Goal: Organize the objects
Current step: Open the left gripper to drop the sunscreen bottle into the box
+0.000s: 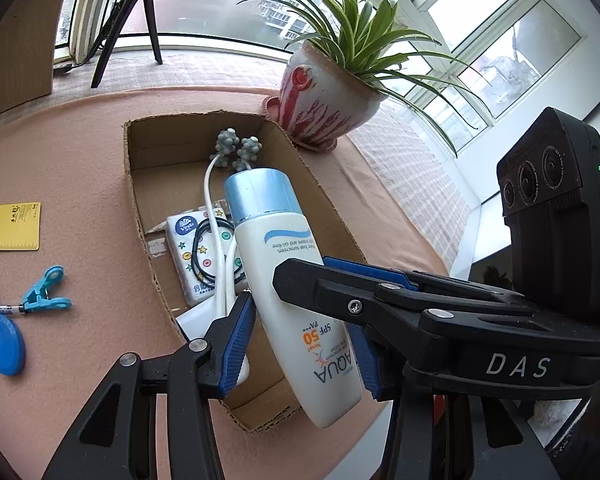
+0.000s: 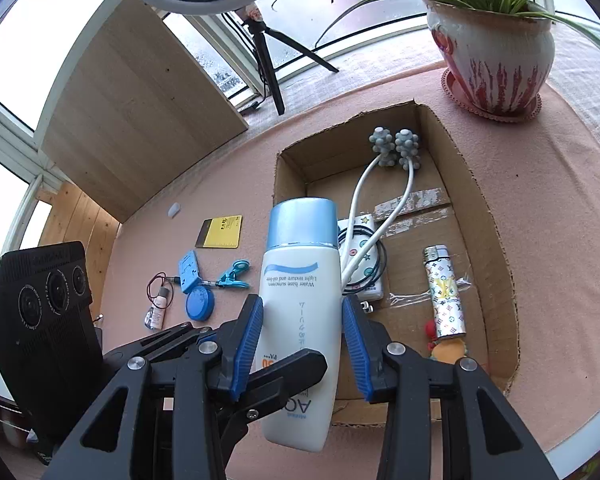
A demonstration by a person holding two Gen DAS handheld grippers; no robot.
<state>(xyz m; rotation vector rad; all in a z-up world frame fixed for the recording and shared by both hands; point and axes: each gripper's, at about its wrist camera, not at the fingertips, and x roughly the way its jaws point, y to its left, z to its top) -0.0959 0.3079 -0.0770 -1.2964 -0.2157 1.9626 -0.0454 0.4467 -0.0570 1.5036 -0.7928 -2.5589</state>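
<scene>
Bench: pink cloth [image 2: 560,216] by bay windows [image 1: 512,40].
Bottle: sunscreen bottle [image 2: 300,320] over the cardboard box [image 2: 496,240], reading "AQUA", "SPF 50".
Grip: left hand-held gripper [image 1: 304,336] and right hand-held gripper [image 2: 304,344] both pinch it.

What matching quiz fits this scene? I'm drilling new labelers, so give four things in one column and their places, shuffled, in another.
1. sunscreen bottle
2. lighter
3. yellow card
4. potted plant

A. on the cloth, outside the cardboard box
B. on a saucer past the box's far corner
C. lying inside the box
D. clamped by the left gripper and right gripper

Pairs: 1-D, 2-C, 3-A, 4-B
</scene>
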